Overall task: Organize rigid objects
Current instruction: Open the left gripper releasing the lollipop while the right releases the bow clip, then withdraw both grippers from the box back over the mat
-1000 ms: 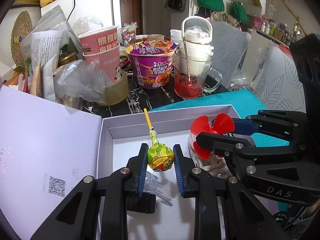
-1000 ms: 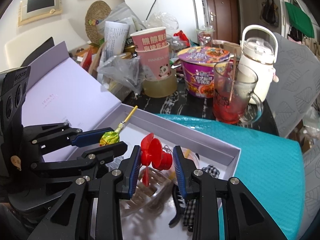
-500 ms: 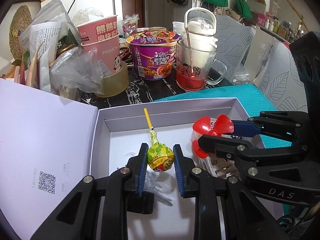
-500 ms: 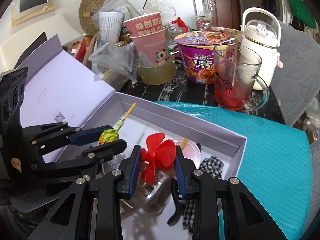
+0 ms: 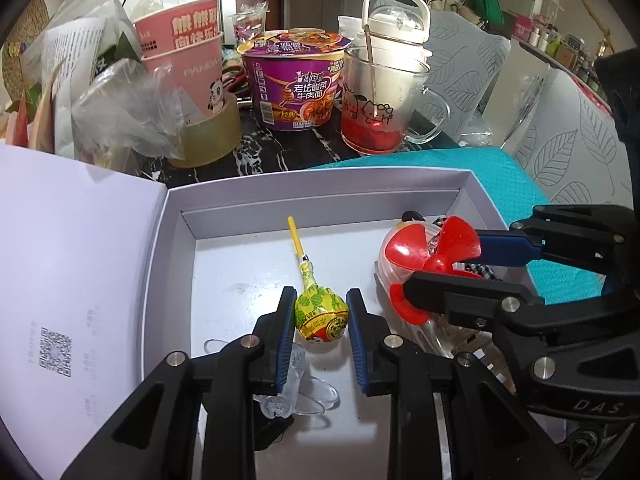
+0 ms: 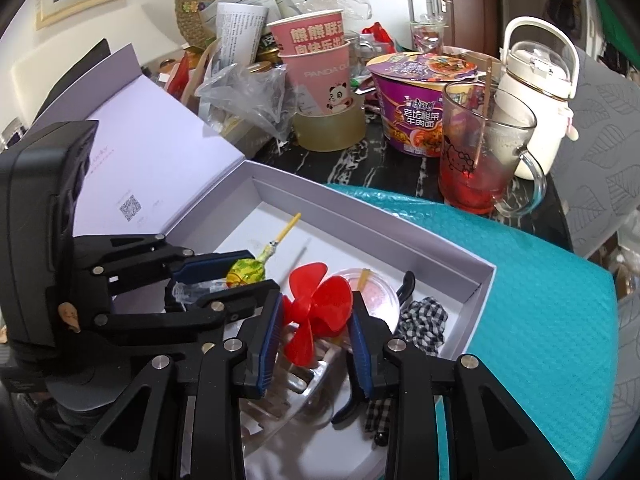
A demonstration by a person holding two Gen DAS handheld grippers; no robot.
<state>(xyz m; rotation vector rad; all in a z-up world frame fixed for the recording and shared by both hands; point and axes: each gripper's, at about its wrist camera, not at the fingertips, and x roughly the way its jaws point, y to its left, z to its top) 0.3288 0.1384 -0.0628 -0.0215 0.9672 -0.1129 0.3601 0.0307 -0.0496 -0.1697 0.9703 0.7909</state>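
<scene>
— Well, left side first?
— Left gripper (image 5: 321,322) clamped on the lollipop (image 5: 320,317), blue pads pressed against both sides of the yellow-green wrapped head, yellow stick pointing away toward the far wall of the white box (image 5: 320,184). Held low over the box floor; cannot tell whether touching it. Just beneath, a clear plastic piece (image 5: 298,394).
— And the right?
— Right gripper (image 6: 314,326) closed around the red propeller (image 6: 316,306), pads against the blade edges, inside the box toward its right end. Below and behind it, a clear round container (image 6: 376,296), a black clip (image 6: 406,284) and a checkered fabric piece (image 6: 426,318).
— Surroundings?
— Box resting on a teal mat (image 6: 540,320), lid (image 5: 72,264) folded open to the left. Beyond, on the dark marble table (image 5: 280,148): tape roll (image 5: 208,138), pink paper cups (image 5: 188,64), purple noodle bowl (image 5: 296,84), glass mug (image 5: 380,108) with red liquid, white kettle (image 5: 396,20).
</scene>
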